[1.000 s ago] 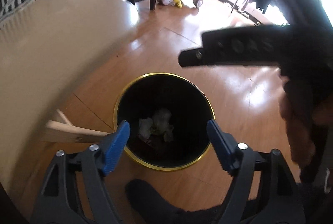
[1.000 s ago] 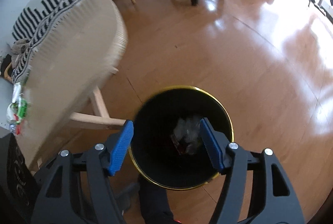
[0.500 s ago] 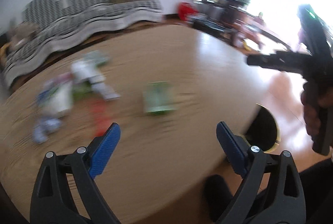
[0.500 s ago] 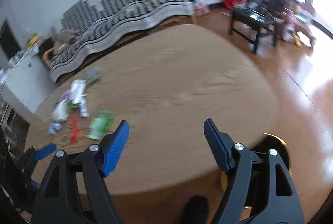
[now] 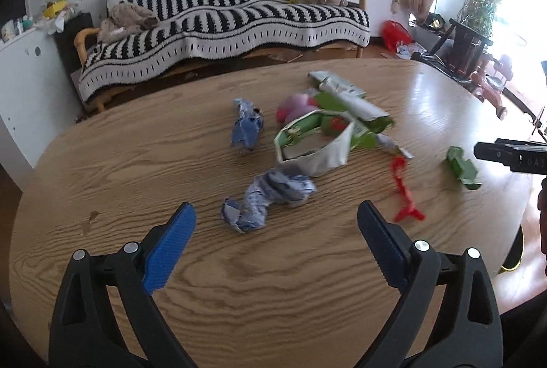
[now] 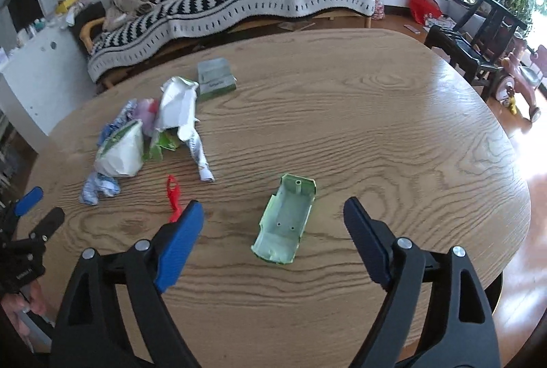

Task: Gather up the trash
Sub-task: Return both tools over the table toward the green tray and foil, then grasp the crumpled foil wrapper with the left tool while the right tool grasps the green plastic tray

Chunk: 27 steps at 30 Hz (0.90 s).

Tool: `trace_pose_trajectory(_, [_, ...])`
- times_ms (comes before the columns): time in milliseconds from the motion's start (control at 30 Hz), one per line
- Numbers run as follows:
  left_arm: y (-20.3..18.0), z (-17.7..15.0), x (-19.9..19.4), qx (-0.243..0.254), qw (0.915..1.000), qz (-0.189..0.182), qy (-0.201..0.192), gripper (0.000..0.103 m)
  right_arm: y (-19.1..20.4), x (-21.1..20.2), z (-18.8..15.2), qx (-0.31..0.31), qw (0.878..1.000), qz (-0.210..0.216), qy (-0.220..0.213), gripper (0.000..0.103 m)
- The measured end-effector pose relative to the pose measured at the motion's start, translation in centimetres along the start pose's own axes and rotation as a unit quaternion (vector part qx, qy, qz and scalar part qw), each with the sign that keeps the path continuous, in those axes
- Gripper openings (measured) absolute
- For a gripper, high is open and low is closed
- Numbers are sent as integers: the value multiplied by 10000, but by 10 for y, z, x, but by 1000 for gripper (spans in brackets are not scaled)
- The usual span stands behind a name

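Table (image 5: 273,292), oval, pale wood grain, bearing scattered trash; left gripper (image 5: 276,236) held above the near edge, jaws spread wide, nothing between them, blue pads (image 5: 169,246) either side of a crumpled blue-white wrapper (image 5: 268,202) lying just ahead; second blue wrapper (image 5: 247,128) farther back; white torn carton (image 5: 316,142) with green print at the middle of the pile, touching a pink-red item (image 5: 295,106) and a long green-white pack (image 5: 348,98) behind it; red plastic clip (image 5: 403,190) to the right of the carton, apart from it; green tray (image 5: 463,168) near the table's right edge; right gripper (image 6: 273,222) likewise wide open and empty, poised over the green tray (image 6: 287,221), which lies open side up between and just beyond its pads; red clip (image 6: 173,197) just beside its left pad; carton heap (image 6: 150,132) well to the left; small green box (image 6: 216,78) beyond the heap; striped black-and-white sofa (image 5: 232,23) along the far wall; dark chair (image 6: 478,26) and pink ride-on toy (image 6: 519,81) on the floor at right.
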<state>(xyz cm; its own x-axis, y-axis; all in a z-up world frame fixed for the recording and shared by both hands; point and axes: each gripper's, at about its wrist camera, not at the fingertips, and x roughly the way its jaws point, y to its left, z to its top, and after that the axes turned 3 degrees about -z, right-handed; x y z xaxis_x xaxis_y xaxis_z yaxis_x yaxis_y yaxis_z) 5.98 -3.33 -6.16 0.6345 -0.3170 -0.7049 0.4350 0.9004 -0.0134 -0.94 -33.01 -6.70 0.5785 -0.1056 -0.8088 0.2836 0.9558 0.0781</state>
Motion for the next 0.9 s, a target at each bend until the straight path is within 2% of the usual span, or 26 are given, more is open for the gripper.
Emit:
trace_pose_trajectory(167, [7,4,27,66,9999,-95,75,94,1,24,-1,-53,9996,-200,169,82])
trace_pose_trajectory(433, [11,3,78,256,9988,92,402,94,-5,60,-10,-240,9982,-418,361,82])
trace_pose_trajectory(500, [17,6,87,67,9982,110,594,94,-8,65,-12,-256,9980,-423,396,82])
trace_pose_trajectory(567, [22,8,88,-155,9982,72,577,94,-11,70,-12,-194,9982,-396,415,82])
trace_pose_trajectory(633, [22,9,94,-160,9967,84,788,93,-12,71,-10,-170,9983,-391,402,79])
trace_pose_trajectory(667, [20,8,95,-150,9966,73,810,88,-11,70,-9,-205,9982,-422,364,66])
trace_pose_trajectory(700, [19,8,94,-152,9970,77,754,82,-11,68,-9,-239,9982,-432,326,47])
trace_pose_trajectory(733, [18,9,92,-127,9974,118,701,67,-10,67,-8,-229,9985,-385,327,37])
trace_pose_trajectory(767, [18,10,91,-133,9973,118,714,51,-11,66,-7,-209,9985,-353,365,33])
trace_pose_trajectory(800, [18,11,90,-161,9969,158,749,42,-12,65,-7,-180,9986,-294,394,33])
trace_pose_trajectory(867, [21,10,88,-309,9958,248,821,29,-11,61,-8,-252,9987,-269,359,33])
trace_pose_trajectory(900, [21,10,87,-342,9954,280,850,27,-11,59,-8,-292,9986,-278,339,33])
